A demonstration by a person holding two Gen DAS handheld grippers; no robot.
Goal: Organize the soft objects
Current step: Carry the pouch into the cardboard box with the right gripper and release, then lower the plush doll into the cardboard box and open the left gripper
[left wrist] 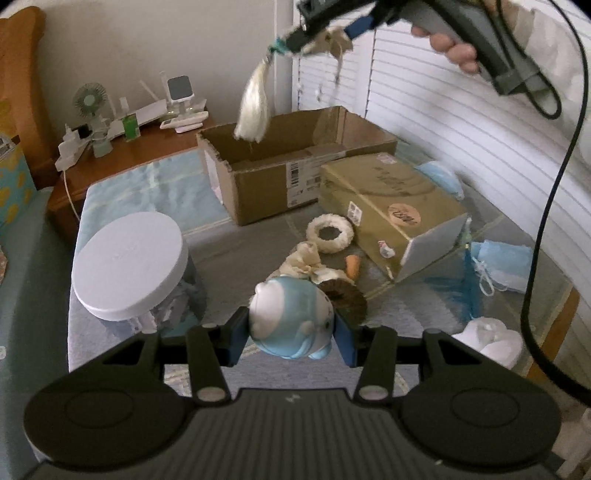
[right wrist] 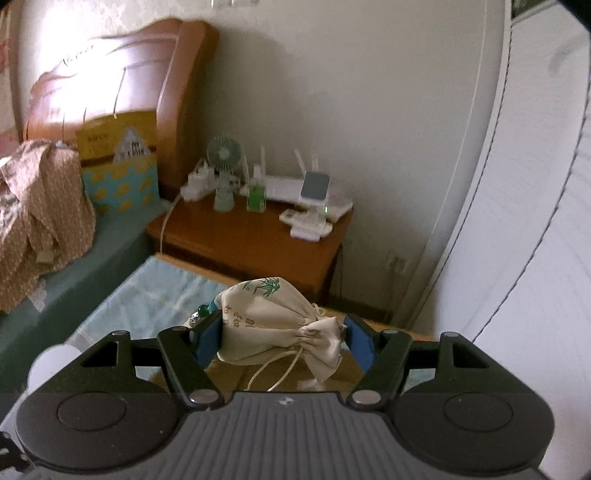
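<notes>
My left gripper [left wrist: 291, 328] is shut on a blue and white plush toy [left wrist: 290, 319], held above the mat. My right gripper [right wrist: 284, 341] is shut on a cream drawstring pouch [right wrist: 273, 325] with green print and a bead string. In the left wrist view that right gripper [left wrist: 314, 35] is high above the open cardboard box [left wrist: 295, 162], and a white tassel [left wrist: 253, 110] hangs from it over the box. A cream fuzzy ring [left wrist: 330, 233], a brown ring [left wrist: 345, 295], a cream cloth toy [left wrist: 303, 262] and a small orange piece [left wrist: 352, 266] lie on the mat.
A gold box [left wrist: 391, 206] lies right of the cardboard box. A white lidded tub [left wrist: 129, 266] stands at the left. Blue masks [left wrist: 506, 264] and a white bundle [left wrist: 491, 339] lie at the right. A wooden nightstand [right wrist: 251, 236] with a fan and a router is behind.
</notes>
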